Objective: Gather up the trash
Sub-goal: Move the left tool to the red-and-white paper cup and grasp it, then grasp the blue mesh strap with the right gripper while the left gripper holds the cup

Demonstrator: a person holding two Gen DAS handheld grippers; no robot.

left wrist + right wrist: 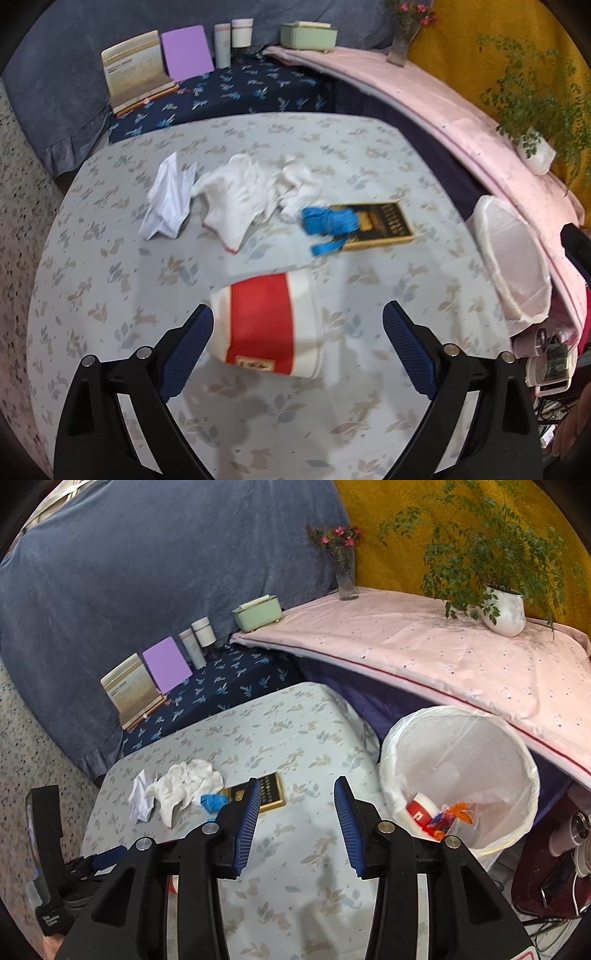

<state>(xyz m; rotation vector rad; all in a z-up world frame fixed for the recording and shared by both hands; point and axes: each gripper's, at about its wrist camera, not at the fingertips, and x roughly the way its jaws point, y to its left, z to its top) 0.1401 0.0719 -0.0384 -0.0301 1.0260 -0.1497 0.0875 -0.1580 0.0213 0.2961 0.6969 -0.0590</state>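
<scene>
In the left wrist view a red-and-white paper cup (269,325) lies on its side on the pale leaf-print table (110,295). My left gripper (299,312) stands open wide around it; the right pad is clear of the cup and the left pad is close to its edge. Beyond it lie crumpled white paper (166,199), a white cloth (251,192), a blue scrap (328,221) and a black-and-gold box (380,225). My right gripper (297,782) hangs open over the table with nothing between its fingers. To its right is the lined bin (458,775), holding another red cup (421,808) and orange wrappers (454,816).
Behind the table a dark blue shelf (229,686) carries a calendar (129,690), a purple board (166,668), bottles and a green box (258,613). A pink-covered ledge (406,646) with a vase and a potted plant (506,609) runs behind the bin. Speckled floor lies to the left.
</scene>
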